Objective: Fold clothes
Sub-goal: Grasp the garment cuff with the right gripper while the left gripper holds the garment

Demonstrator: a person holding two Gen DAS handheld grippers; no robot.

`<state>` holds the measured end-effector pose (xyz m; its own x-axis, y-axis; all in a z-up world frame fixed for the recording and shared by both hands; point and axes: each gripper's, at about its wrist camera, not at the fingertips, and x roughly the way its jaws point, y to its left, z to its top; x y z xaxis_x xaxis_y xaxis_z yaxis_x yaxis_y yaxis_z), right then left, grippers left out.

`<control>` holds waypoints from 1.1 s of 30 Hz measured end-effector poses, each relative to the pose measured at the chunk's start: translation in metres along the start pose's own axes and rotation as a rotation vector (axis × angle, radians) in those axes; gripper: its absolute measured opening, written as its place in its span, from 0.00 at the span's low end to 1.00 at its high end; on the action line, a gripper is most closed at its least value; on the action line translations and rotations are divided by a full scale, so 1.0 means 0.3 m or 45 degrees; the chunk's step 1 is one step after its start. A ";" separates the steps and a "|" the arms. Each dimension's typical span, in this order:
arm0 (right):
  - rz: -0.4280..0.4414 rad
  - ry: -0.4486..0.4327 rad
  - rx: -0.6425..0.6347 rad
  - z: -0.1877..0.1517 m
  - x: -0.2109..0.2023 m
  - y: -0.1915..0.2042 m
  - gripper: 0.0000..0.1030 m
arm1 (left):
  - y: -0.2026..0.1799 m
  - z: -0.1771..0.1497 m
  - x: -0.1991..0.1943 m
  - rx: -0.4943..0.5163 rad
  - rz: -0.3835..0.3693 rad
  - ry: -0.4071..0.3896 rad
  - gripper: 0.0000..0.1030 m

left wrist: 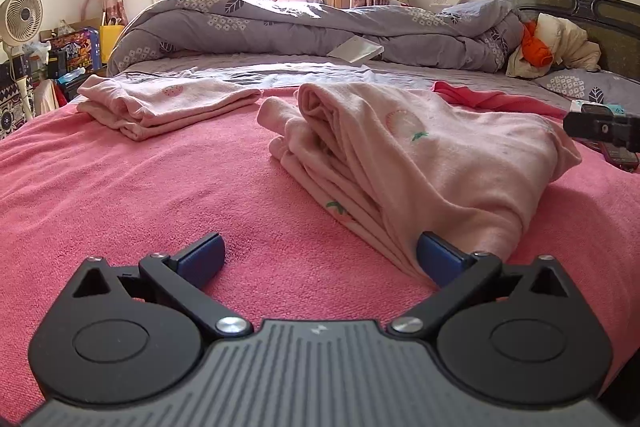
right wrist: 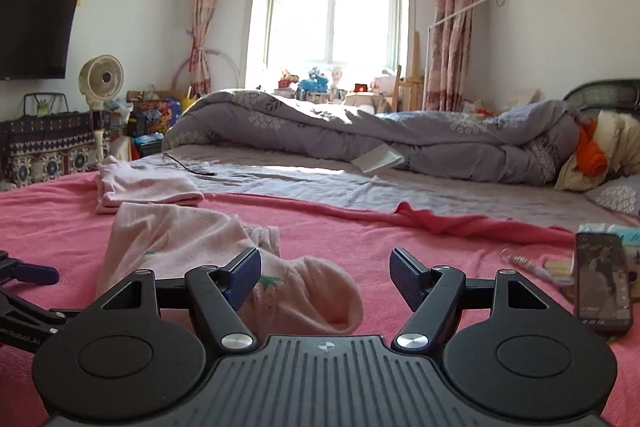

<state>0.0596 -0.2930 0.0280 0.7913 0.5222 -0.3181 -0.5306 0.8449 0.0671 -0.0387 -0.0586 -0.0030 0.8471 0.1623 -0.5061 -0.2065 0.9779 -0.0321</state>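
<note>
A pale pink garment with strawberry prints lies bunched and partly folded on the pink blanket; it also shows in the right wrist view. A second pink garment lies neatly folded at the far left, also seen in the right wrist view. My left gripper is open and empty, its right finger touching the near edge of the bunched garment. My right gripper is open and empty, just above the garment's near end. The right gripper's tip shows at the left view's right edge.
A phone and small items lie on the blanket to the right. A grey duvet is heaped at the back of the bed, with clothes by the headboard. A fan and boxes stand at the left.
</note>
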 end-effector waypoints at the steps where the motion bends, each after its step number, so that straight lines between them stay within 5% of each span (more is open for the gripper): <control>1: 0.070 0.054 0.121 -0.011 0.011 -0.039 0.69 | -0.003 0.007 -0.015 -0.012 0.009 0.013 1.00; 4: 0.328 0.226 0.667 -0.079 0.068 -0.184 0.69 | -0.041 0.025 -0.100 0.028 0.013 -0.031 0.99; 7: 0.383 0.265 0.883 -0.105 0.124 -0.238 0.64 | -0.114 0.035 -0.154 0.173 -0.083 -0.086 1.00; 9: 0.396 0.267 0.906 -0.097 0.154 -0.232 0.60 | -0.201 0.029 -0.138 0.363 -0.102 -0.093 1.00; 11: 0.415 0.287 0.958 -0.095 0.193 -0.225 0.43 | -0.288 0.006 -0.097 0.586 -0.075 -0.081 1.00; 13: 0.433 0.294 1.017 -0.101 0.216 -0.238 0.35 | -0.367 -0.035 -0.061 0.814 -0.018 -0.100 0.99; 15: 0.450 0.298 1.070 -0.110 0.232 -0.254 0.32 | -0.402 -0.051 -0.050 0.901 0.028 -0.155 0.98; 19: 0.474 0.297 1.090 -0.123 0.242 -0.272 0.29 | -0.429 -0.042 -0.043 0.954 0.064 -0.196 0.59; 24: 0.474 0.289 1.078 -0.119 0.250 -0.272 0.29 | -0.482 -0.076 -0.016 1.173 0.102 -0.176 0.50; 26: 0.466 0.286 1.078 -0.119 0.249 -0.272 0.27 | -0.492 -0.097 -0.001 1.250 0.096 -0.155 0.39; 33: 0.414 0.250 1.114 -0.099 0.272 -0.323 0.19 | -0.443 -0.106 0.008 1.371 0.083 -0.012 0.22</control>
<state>0.1666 -0.3357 -0.0326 0.5375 0.7853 -0.3074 -0.2373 0.4906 0.8384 -0.0248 -0.1923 -0.0272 0.8549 0.2144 -0.4725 0.2842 0.5685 0.7721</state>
